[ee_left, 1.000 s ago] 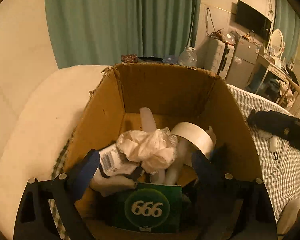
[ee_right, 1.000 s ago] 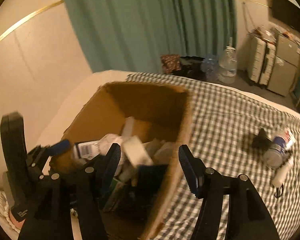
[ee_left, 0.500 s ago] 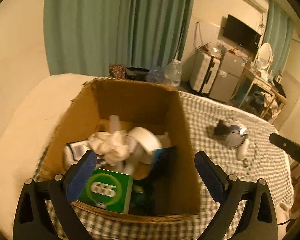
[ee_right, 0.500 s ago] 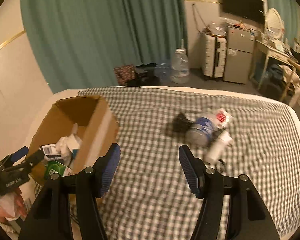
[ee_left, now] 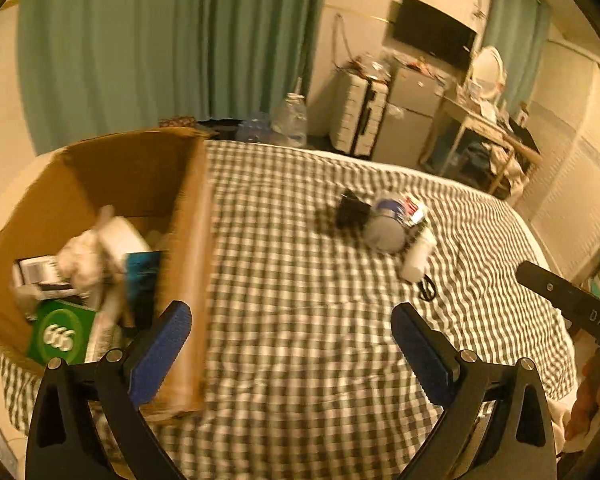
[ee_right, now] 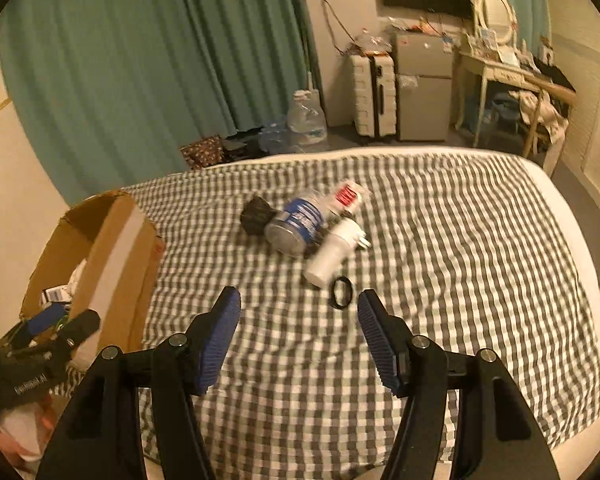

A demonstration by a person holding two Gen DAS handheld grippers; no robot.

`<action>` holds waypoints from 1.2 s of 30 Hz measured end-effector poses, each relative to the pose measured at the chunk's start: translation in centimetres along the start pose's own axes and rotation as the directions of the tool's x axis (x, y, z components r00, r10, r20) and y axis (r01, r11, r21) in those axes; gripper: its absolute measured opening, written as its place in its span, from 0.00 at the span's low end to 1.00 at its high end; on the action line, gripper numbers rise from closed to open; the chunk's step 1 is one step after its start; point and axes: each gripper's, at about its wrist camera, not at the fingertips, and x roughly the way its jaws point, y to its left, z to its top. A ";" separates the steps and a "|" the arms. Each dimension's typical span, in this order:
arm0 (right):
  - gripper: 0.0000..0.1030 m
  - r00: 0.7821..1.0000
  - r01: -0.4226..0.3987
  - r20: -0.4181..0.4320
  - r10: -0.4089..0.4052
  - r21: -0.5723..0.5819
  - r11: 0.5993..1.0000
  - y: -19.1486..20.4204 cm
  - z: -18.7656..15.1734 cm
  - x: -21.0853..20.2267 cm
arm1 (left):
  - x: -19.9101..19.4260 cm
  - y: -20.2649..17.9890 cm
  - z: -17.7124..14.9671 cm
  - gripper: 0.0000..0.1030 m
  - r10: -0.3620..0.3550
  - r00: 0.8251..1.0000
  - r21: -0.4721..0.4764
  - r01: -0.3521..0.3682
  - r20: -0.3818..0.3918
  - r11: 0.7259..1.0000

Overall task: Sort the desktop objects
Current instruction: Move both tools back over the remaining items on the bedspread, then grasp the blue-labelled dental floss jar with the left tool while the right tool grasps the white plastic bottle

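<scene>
A cardboard box [ee_left: 188, 216] holding several items, among them a green "666" pack [ee_left: 60, 334], stands at the left of the checked cloth; it also shows in the right wrist view [ee_right: 116, 248]. A blue-labelled can [ee_right: 296, 224], a black clump [ee_right: 254, 216], a white bottle [ee_right: 330, 256], a red-and-white packet [ee_right: 348, 194] and a black ring [ee_right: 340, 292] lie together mid-cloth. The can shows in the left wrist view too [ee_left: 386, 224]. My left gripper [ee_left: 290, 334] is open and empty beside the box. My right gripper [ee_right: 298, 320] is open and empty, just short of the ring.
The checked cloth [ee_right: 460, 280] covers a bed-like surface. Behind are green curtains [ee_right: 140, 60], water jugs [ee_right: 306, 120], a white suitcase [ee_right: 370, 94], a small fridge [ee_right: 422, 88] and a cluttered desk [ee_right: 508, 76].
Both grippers have pulled back from the box and swung right toward the loose objects. The left gripper, earlier over the box contents, is now outside its right wall.
</scene>
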 end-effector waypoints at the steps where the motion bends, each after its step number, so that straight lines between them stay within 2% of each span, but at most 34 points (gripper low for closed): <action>1: 0.59 1.000 -0.001 -0.005 0.001 0.010 1.000 -0.4 -0.1 0.4 | 0.3 -0.5 0.0 1.00 0.001 1.000 0.012 -0.001 -0.002 1.000; 5: 0.59 0.999 -0.012 -0.031 0.014 0.037 0.999 -1.6 -0.4 2.4 | 2.7 -2.7 0.2 1.00 0.005 1.000 0.063 -0.003 -0.022 0.998; 12: 0.59 0.998 -0.017 -0.066 0.022 0.073 0.997 -2.6 0.2 7.0 | 7.2 -3.7 2.1 1.00 -0.010 0.999 0.064 0.013 -0.050 0.998; 17: 0.47 0.992 -0.033 -0.119 0.045 0.100 0.994 -3.4 1.2 11.7 | 10.4 -4.3 3.1 1.00 -0.007 0.998 0.070 0.011 -0.061 0.998; 26: 0.37 0.972 -0.032 -0.228 0.060 0.123 0.992 -4.0 2.8 19.9 | 15.6 -4.7 3.9 1.00 -0.006 0.994 0.050 0.011 -0.105 0.999; 31: 0.33 0.975 -0.053 -0.208 0.076 0.114 0.992 -4.2 2.6 20.1 | 17.1 -6.0 3.7 1.00 -0.029 0.990 0.059 0.037 -0.138 0.998; 36: 0.30 0.986 0.005 -0.167 0.013 0.104 0.995 -6.9 2.6 16.5 | 17.4 -9.2 3.7 1.00 -0.099 0.984 0.105 0.115 -0.148 0.988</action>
